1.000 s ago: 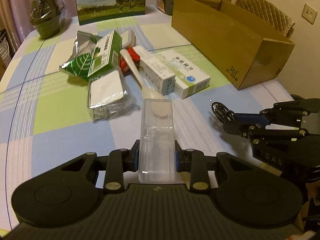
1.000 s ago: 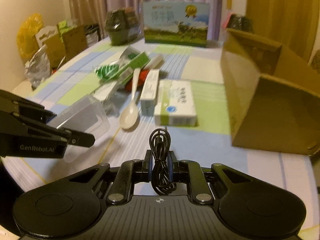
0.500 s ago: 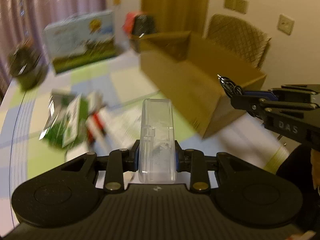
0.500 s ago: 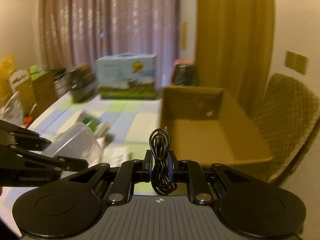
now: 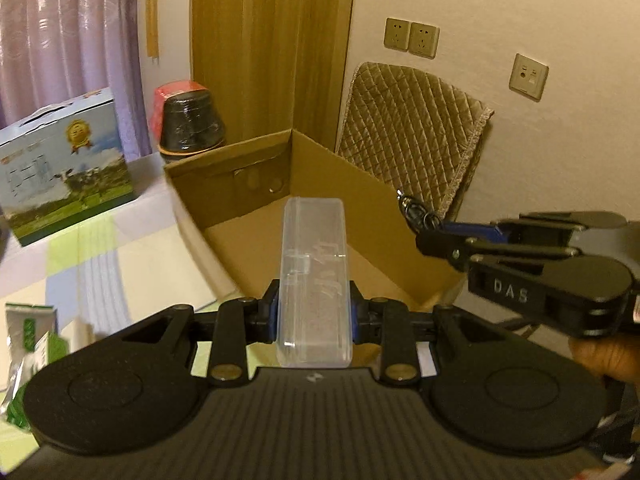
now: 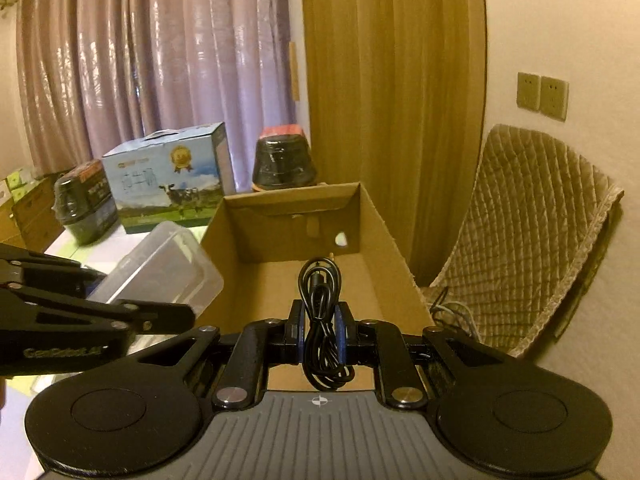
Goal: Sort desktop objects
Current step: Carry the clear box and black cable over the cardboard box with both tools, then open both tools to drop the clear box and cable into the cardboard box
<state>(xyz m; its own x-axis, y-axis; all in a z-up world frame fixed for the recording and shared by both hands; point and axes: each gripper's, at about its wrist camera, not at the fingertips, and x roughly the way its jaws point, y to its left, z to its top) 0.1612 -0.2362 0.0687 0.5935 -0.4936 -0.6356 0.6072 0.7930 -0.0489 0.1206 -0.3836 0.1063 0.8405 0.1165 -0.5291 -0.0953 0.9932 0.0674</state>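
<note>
My left gripper (image 5: 313,316) is shut on a clear plastic box (image 5: 313,264) and holds it in the air over the near part of the open cardboard box (image 5: 256,184). My right gripper (image 6: 320,330) is shut on a coiled black cable (image 6: 320,300) and holds it above the cardboard box (image 6: 384,240), whose floor looks bare. In the left wrist view the right gripper (image 5: 424,228) is at the right with the cable (image 5: 414,208) over the box's right wall. In the right wrist view the clear box (image 6: 160,268) and left gripper (image 6: 176,316) are at the left.
A blue milk carton case (image 5: 64,168) and a black wrapped pot (image 5: 190,120) stand on the checked tablecloth (image 5: 120,256) behind the cardboard box. Green packets (image 5: 28,332) lie at the left edge. A quilted chair (image 5: 412,136) stands behind the box by the wall.
Both grippers rose from the table and swung right to the cardboard box, carrying the clear box and the cable. The loose items on the table have dropped out of view.
</note>
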